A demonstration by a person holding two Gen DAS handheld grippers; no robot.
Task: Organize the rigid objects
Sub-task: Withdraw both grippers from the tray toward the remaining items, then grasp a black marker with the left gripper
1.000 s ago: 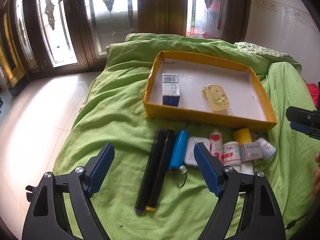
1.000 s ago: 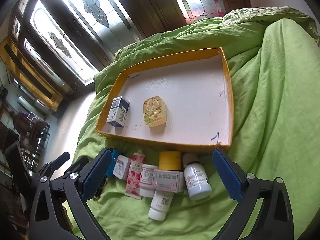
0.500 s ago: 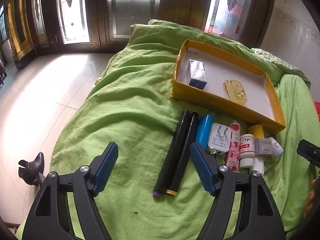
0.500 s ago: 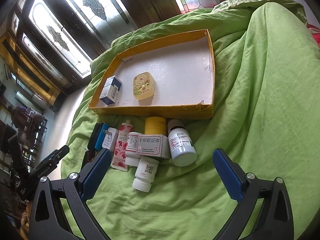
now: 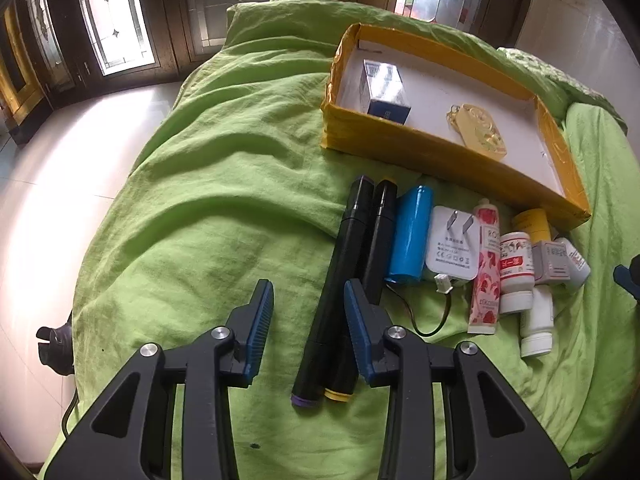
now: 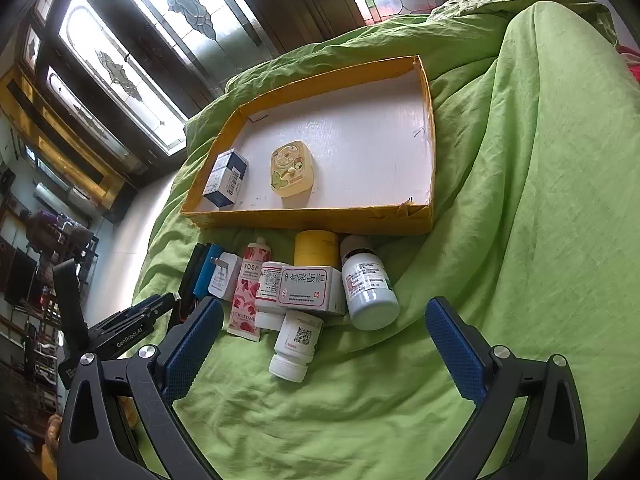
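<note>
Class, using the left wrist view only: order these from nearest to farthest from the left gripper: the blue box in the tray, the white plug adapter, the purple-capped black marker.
From the left gripper:
1. Purple-capped black marker, between its fingers.
2. White plug adapter, to the right in the row.
3. Blue box, in the tray's far left corner.

- Left wrist view: looks steeply down along its gripper's fingers, close above the green bedspread (image 5: 224, 200); two black markers (image 5: 352, 272) lie nearest, windows beyond.
- Right wrist view: tilted down, close over the bottles (image 6: 368, 280), facing the yellow tray (image 6: 320, 220).
- Shared: tray (image 5: 400, 148), row of small items, bedspread (image 6: 540, 200).
</note>
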